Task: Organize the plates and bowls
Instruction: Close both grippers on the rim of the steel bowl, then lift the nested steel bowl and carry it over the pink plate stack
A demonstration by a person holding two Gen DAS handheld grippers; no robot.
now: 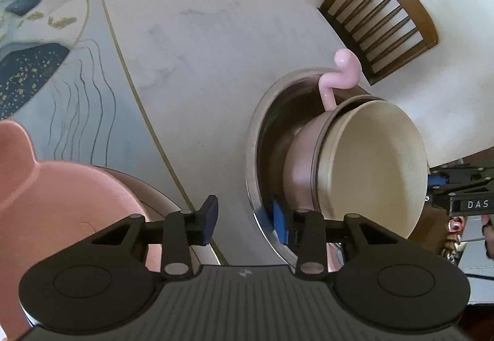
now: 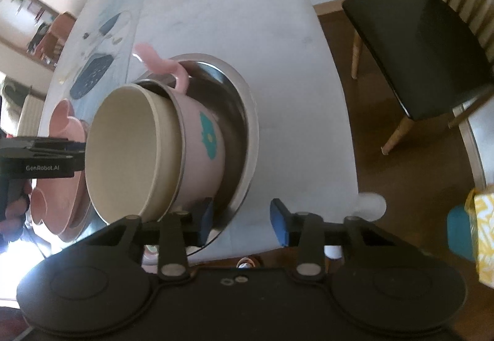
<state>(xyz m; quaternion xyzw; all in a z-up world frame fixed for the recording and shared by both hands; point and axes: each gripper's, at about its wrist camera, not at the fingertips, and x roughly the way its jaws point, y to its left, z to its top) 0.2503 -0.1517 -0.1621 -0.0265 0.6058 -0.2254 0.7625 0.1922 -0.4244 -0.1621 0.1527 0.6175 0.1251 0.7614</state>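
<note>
Straddling the steel bowl's (image 1: 256,137) rim from opposite sides, left gripper (image 1: 244,222) and right gripper (image 2: 240,222) each stand part-open, pads not pressing. Nested inside: one pink cup (image 2: 203,137), one beige bowl (image 2: 129,149). One pink eared plate (image 1: 61,186) lies beside them; one wooden chair (image 1: 383,17) stands beyond the table (image 1: 200,32).

**Soft daylight, heavy fisheye bend**

Both views are evenly lit by soft daylight. The steel bowl (image 2: 244,112) carries glare on its rim, and a blown-out white patch sits at the right view's lower left. The table (image 1: 191,32) edge and chair (image 1: 383,17) curve strongly. The far clutter is blurred.
</note>
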